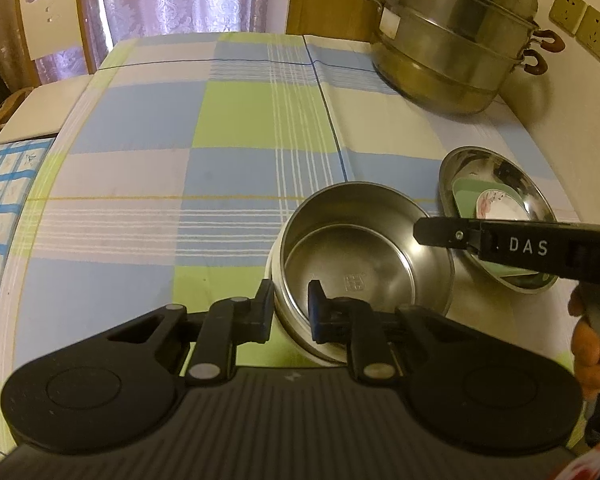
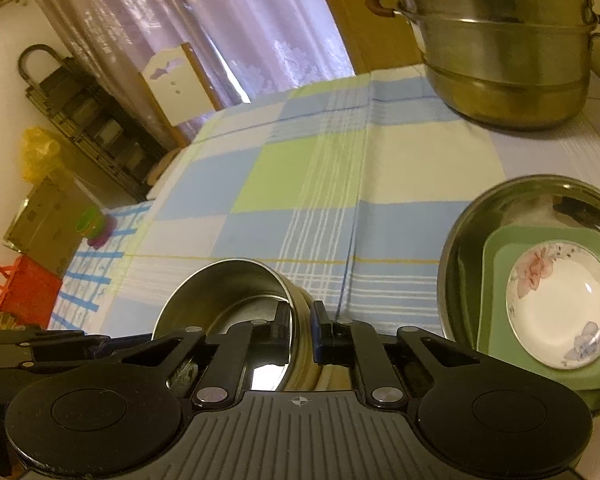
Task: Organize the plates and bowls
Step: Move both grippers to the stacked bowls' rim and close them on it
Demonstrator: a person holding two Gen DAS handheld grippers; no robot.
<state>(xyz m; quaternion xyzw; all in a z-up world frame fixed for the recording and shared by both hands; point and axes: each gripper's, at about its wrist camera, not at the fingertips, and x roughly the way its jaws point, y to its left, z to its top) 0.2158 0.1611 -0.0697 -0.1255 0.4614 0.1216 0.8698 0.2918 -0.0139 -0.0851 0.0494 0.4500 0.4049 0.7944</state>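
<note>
Both claws' housings hide steel bowl (image 1: 364, 256) near rim; pot (image 1: 456, 36) cropped.

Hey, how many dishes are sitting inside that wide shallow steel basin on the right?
2: a square green plate lying in the wide shallow steel basin, and a small white floral saucer resting on that plate. Anything beneath the plate would be hidden.
</note>
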